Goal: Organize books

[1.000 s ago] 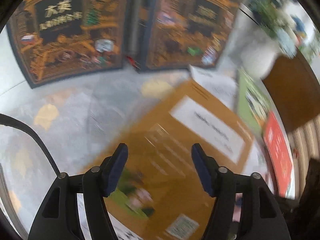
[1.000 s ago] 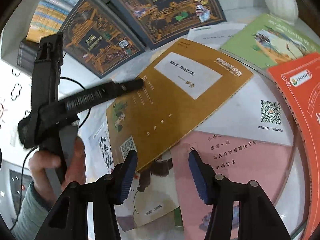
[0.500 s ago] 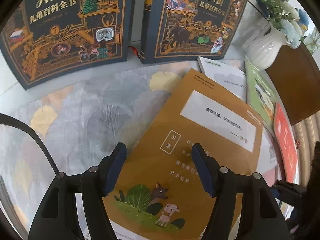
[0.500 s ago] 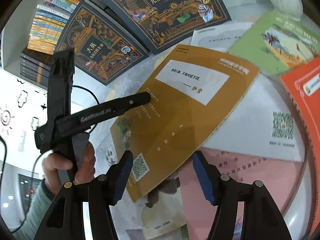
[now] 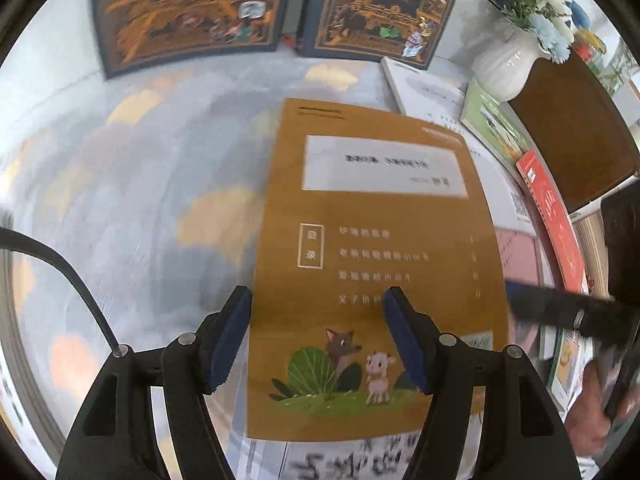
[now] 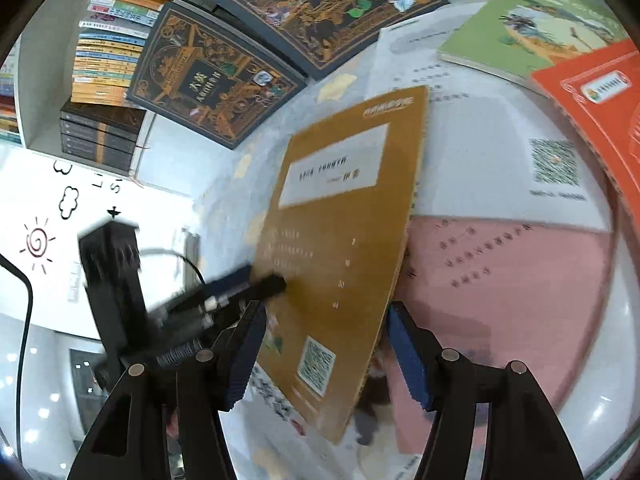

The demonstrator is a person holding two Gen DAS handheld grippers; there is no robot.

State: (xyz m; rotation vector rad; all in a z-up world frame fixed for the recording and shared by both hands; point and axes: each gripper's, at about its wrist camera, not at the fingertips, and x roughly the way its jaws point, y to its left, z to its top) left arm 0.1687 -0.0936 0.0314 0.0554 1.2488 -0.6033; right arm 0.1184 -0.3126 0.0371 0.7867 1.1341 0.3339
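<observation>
In the left wrist view, the left tongs (image 5: 318, 336) fill the lower middle of the frame with their blue pads spread wide, pinching nothing. Between and beneath them lies the mustard-yellow paperback book (image 5: 372, 264), its cover showing a white label strip near the top, lines of white Chinese text, and a cartoon wolf and lamb near the bottom. The book rests on the pale grey marbled tabletop (image 5: 132, 200), overlapping a white sheet with black brush lettering (image 5: 340, 460) at the bottom edge of the frame. At the top of the frame two dark navy hardcover books with gold ornament (image 5: 188, 12) lie side by side. At upper right stands a white ribbed vase with blue flowers (image 5: 506, 64), and below it a green picture book (image 5: 496, 124) and an orange-red book (image 5: 552, 220) run down the right side.

In the right wrist view, the right tongs (image 6: 324, 352) sit at lower centre, likewise spread apart and holding nothing. The yellow book's near corner lies between their pads; whether it tilts up off the pile cannot be told. A finger of the left tongs reaches in from the left of the frame and touches the cover. A pale pink book (image 6: 500, 280) lies under the yellow book at right, and a stack of colourful thin books (image 6: 108, 48) sits at upper left.
</observation>
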